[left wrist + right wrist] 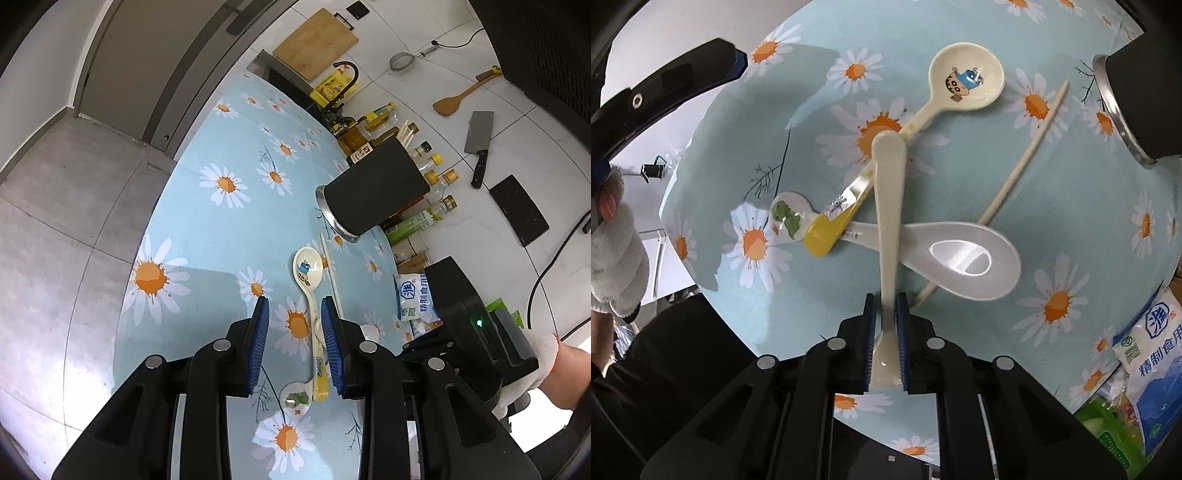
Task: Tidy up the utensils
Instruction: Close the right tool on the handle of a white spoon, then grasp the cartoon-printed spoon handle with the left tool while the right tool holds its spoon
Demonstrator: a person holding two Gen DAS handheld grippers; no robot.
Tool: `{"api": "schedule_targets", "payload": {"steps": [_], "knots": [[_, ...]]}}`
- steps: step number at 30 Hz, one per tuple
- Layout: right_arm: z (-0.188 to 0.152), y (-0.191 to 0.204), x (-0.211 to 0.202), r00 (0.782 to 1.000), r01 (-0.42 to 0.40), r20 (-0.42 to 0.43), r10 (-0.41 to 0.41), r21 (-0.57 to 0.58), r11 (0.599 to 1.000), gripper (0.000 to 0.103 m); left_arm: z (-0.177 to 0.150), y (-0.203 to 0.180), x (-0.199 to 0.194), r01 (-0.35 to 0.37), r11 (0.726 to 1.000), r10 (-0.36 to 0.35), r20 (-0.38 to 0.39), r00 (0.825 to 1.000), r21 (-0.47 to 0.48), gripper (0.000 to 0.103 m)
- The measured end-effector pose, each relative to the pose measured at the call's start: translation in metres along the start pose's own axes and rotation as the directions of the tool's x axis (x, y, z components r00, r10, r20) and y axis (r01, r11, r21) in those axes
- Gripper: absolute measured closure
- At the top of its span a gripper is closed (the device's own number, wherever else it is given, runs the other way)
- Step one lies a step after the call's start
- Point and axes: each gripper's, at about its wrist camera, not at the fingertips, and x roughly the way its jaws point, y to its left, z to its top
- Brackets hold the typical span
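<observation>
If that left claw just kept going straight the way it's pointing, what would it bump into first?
Probably the cartoon spoon lying on the tablecloth: its handle runs up between the open left gripper fingers. Depth is hard to judge here.

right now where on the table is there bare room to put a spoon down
Free: the daisy cloth left of the cartoon spoon, out to the table's left edge. Crowded: the crossed spoons and chopstick by the black holder, bottles behind.
</observation>
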Motion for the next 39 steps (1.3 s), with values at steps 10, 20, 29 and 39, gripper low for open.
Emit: {"api": "schedule_targets", "payload": {"steps": [10, 20, 29, 39], "knots": [[0.003, -0.028, -0.006, 0.997, -0.065, 0.037, 0.062, 0.075, 0.995, 0.095, 0.003, -0.001, 0.017, 0.007, 1.0, -0.007, -0.048, 0.999, 0.0, 0.075], [-0.023, -0.056, -0.041, 0.971, -0.14, 0.212, 0.107, 0.145, 0.98, 0.095, 0.008, -0.01, 0.048, -0.094, 0.994, 0.103, -0.175, 0.979, 0.057, 0.075], [-0.073, -0.073, -0.073, 0.915, -0.245, 0.376, 0.146, 0.23, 0.942, 0.095, 0.012, -0.047, 0.082, -0.185, 0.954, 0.259, -0.339, 0.904, 0.235, 0.075], [-0.126, -0.089, -0.089, 0.835, -0.358, 0.527, 0.158, 0.303, 0.883, 0.095, 0.026, -0.078, 0.132, -0.267, 0.915, 0.388, -0.477, 0.788, 0.304, 0.075]]}}
